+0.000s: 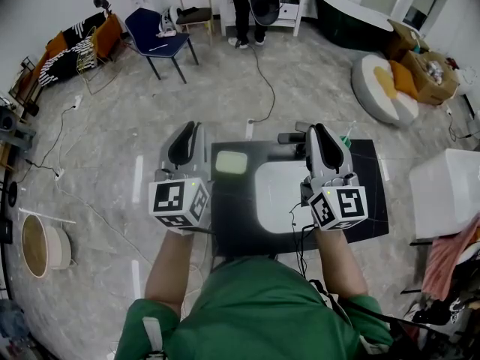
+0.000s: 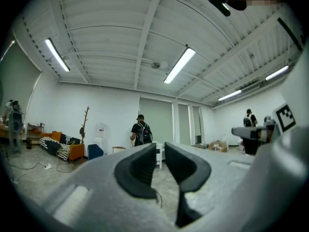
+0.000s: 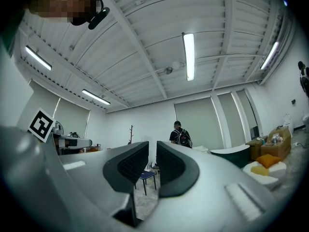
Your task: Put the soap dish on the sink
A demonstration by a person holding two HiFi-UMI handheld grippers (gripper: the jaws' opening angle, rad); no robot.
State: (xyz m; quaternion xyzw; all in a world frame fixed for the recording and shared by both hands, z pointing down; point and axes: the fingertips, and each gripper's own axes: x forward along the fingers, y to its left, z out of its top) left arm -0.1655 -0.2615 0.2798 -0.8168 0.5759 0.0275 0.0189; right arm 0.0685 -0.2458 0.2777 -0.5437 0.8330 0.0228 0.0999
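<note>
A pale green soap dish (image 1: pixel 231 162) lies on the black countertop (image 1: pixel 228 220), just left of the white sink basin (image 1: pixel 283 195). A dark faucet (image 1: pixel 292 137) stands at the basin's far edge. My left gripper (image 1: pixel 189 129) hovers left of the counter and close to the dish, its jaws nearly together and holding nothing. My right gripper (image 1: pixel 319 130) is over the basin's right side, also empty. In the left gripper view the left gripper (image 2: pixel 160 151) points out into the room, not at the dish. The right gripper (image 3: pixel 152 151) does the same in the right gripper view.
A blue chair (image 1: pixel 160 39) and a standing person (image 1: pixel 247 7) are at the far end of the room. A cable (image 1: pixel 264 77) runs across the floor toward the counter. A white box (image 1: pixel 448 193) stands to the right, a round cushion (image 1: pixel 381 87) beyond it.
</note>
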